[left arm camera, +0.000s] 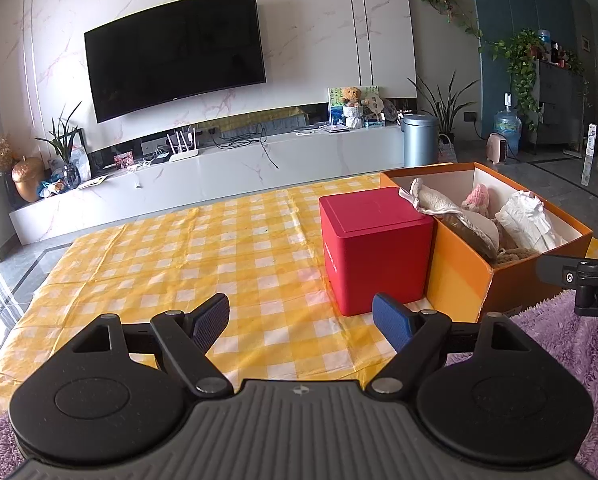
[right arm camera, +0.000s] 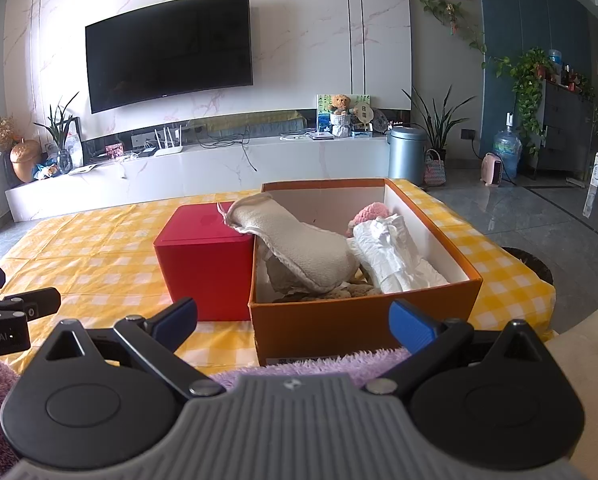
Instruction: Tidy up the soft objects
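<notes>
An orange cardboard box (right arm camera: 363,320) stands on the yellow checked tablecloth (right arm camera: 99,248). It holds soft things: a beige cloth piece (right arm camera: 299,244) that hangs over its left rim, a white crumpled cloth (right arm camera: 395,252) and a pink knitted item (right arm camera: 373,214). The box also shows in the left wrist view (left arm camera: 463,276). My right gripper (right arm camera: 293,322) is open and empty, just in front of the box. My left gripper (left arm camera: 301,320) is open and empty, over the tablecloth left of the box.
A red cube box (right arm camera: 207,264) stands against the orange box's left side; it also shows in the left wrist view (left arm camera: 373,248). A purple fluffy blanket (left arm camera: 571,344) lies at the table's near edge. A TV wall and low cabinet (right arm camera: 219,168) stand beyond the table.
</notes>
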`<state>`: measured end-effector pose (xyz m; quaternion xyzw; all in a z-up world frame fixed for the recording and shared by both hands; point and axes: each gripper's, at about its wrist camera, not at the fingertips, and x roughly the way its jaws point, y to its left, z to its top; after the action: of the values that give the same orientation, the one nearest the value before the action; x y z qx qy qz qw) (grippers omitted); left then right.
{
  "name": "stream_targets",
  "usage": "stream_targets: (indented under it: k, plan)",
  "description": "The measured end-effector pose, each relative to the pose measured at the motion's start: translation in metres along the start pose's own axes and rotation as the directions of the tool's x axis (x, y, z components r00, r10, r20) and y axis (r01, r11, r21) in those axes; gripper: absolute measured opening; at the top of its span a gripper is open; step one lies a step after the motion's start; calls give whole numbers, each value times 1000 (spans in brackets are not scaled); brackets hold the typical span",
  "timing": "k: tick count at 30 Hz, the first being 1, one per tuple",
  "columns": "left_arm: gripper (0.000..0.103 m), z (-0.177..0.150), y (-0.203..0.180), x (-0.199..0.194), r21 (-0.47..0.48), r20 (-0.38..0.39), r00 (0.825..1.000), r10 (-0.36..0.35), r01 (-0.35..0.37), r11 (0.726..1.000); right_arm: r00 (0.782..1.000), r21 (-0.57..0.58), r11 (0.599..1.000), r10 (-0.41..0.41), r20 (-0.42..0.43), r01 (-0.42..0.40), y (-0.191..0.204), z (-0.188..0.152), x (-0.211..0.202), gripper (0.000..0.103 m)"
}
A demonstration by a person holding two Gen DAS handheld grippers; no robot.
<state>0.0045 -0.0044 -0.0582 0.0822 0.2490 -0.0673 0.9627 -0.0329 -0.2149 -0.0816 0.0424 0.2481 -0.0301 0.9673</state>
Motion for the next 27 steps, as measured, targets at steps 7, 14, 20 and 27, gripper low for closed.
stream_targets:
  k: [7, 14, 20, 27]
  plan:
    - [95, 0, 0, 0, 0, 1, 1000, 0, 0, 1000, 1000, 1, 1000, 1, 1, -1, 0, 0, 0, 100]
    - [95, 0, 0, -1, 1, 0, 1000, 0, 0, 1000, 1000, 1, 1000, 2, 1, -2, 0, 0, 0, 100]
    - [95, 1, 1, -1, 1, 0, 1000, -1, 1, 1000, 1000, 1, 1000, 3, 2, -3, 1, 1, 1, 100]
    - [95, 1, 1, -2, 0, 1, 1000, -2, 2, 1000, 1000, 1, 1000, 4, 5, -4, 4, 2, 1, 100]
